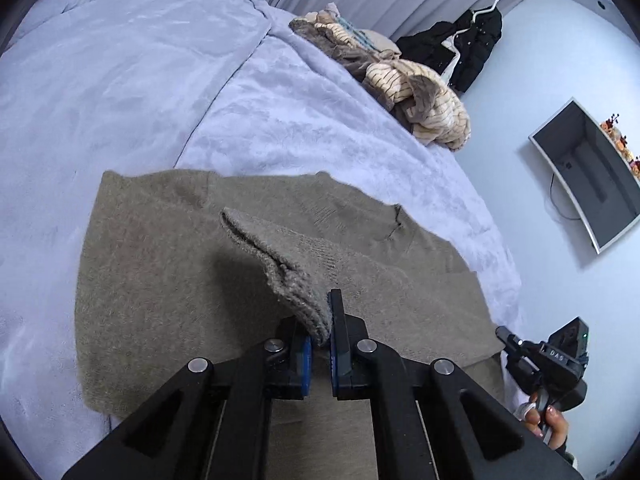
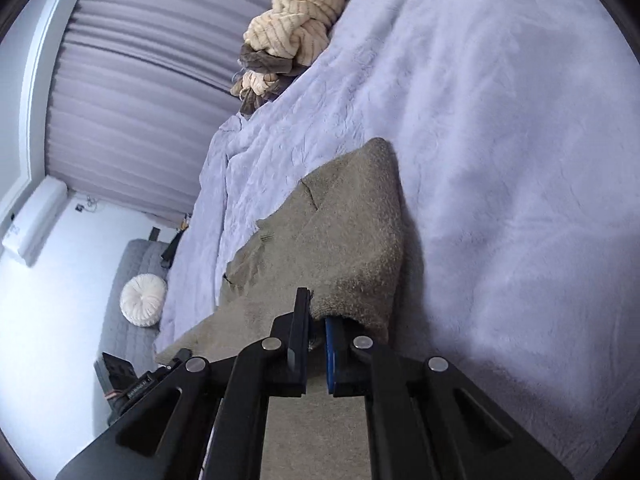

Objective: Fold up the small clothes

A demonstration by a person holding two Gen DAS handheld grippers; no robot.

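Observation:
A taupe knit sweater lies spread on a pale lilac bedspread. My left gripper is shut on a ribbed edge of the sweater and holds it lifted above the flat part. My right gripper is shut on another part of the same sweater, which is folded over and raised off the bedspread. The right gripper also shows in the left wrist view at the lower right, held by a hand.
A heap of cream striped and brown clothes lies at the bed's far edge, also in the right wrist view. A black jacket hangs on the wall. A wall screen, a round white cushion.

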